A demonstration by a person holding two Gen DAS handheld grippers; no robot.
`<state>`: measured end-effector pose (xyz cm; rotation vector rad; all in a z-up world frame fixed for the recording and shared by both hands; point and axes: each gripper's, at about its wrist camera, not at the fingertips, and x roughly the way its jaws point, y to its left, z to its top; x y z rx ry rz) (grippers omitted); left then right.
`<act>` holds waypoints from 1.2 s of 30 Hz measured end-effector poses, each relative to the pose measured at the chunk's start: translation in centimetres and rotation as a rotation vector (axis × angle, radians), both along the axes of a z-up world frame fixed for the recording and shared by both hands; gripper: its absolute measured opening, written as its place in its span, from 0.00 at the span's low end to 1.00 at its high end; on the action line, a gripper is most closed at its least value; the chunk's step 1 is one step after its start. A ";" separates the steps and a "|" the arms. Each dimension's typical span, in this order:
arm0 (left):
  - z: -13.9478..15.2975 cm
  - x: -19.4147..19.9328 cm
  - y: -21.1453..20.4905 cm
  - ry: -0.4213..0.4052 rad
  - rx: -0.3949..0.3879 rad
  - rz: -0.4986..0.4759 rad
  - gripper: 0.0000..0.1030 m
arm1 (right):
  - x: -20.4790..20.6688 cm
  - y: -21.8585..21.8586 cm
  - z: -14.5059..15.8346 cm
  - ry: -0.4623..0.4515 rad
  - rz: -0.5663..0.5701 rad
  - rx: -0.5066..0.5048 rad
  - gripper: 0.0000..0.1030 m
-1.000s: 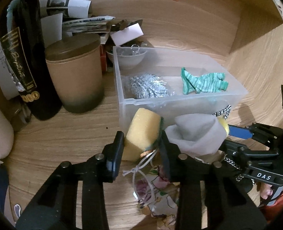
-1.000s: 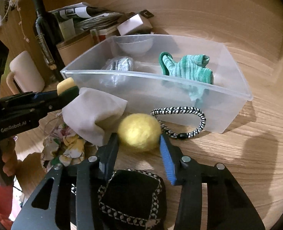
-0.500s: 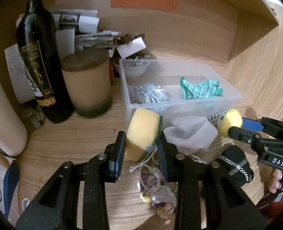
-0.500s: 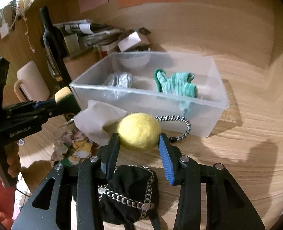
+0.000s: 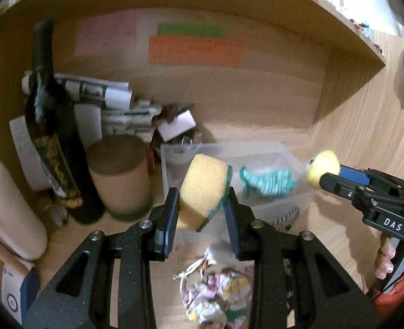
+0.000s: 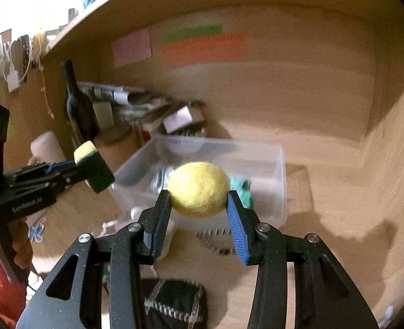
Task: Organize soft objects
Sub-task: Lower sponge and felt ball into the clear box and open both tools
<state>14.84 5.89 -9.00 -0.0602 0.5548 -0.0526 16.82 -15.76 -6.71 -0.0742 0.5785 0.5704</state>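
your left tongs point(image 5: 202, 208) clamp the sponge point(image 5: 203, 189), right tongs point(image 6: 199, 211) clamp the wool ball point(image 6: 198, 188); release early and either bounces off the bin point(image 6: 280, 181) rim.

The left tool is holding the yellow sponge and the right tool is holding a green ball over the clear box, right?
Not quite: the ball isn't green. The right wrist view shows the right tool squeezing a fuzzy yellow ball. The rest is right: the left tool is holding the yellow sponge, and both are raised near the clear box.
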 end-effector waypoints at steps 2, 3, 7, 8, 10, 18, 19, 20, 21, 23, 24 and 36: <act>0.1 0.8 -0.1 0.001 0.000 -0.004 0.32 | 0.9 0.3 0.6 -0.010 0.002 0.016 0.37; 0.1 1.4 -0.1 0.005 -0.001 -0.008 0.32 | 1.1 0.3 0.7 -0.010 0.005 0.022 0.37; -0.4 3.3 -0.4 0.036 0.002 -0.013 0.32 | 2.8 1.3 0.7 -0.005 0.017 0.021 0.37; -0.6 4.1 -0.4 0.050 -0.001 -0.017 0.32 | 3.2 1.6 0.6 -0.001 0.022 0.012 0.37; -1.1 5.1 -0.5 0.072 -0.004 -0.020 0.32 | 4.0 2.1 0.3 0.011 0.032 -0.006 0.37; -3.4 8.7 -1.0 0.175 0.004 -0.038 0.32 | 6.9 4.2 -1.7 0.074 0.057 -0.076 0.37; -3.8 9.1 -1.1 0.188 0.014 -0.039 0.32 | 7.2 4.4 -2.1 0.085 0.058 -0.087 0.37; -4.0 9.4 -1.2 0.197 0.021 -0.040 0.32 | 7.6 4.6 -2.5 0.097 0.058 -0.097 0.37; -4.3 9.7 -1.4 0.204 0.027 -0.041 0.32 | 7.9 4.7 -2.9 0.108 0.059 -0.104 0.37; -4.9 10.2 -1.6 0.220 0.040 -0.044 0.32 | 8.5 4.8 -3.6 0.135 0.060 -0.113 0.37; -5.1 10.3 -1.7 0.224 0.043 -0.044 0.32 | 8.7 4.8 -3.8 0.147 0.059 -0.116 0.37; -5.5 10.1 -1.8 0.232 0.042 -0.049 0.49 | 9.2 5.1 -4.8 0.175 0.059 -0.170 0.39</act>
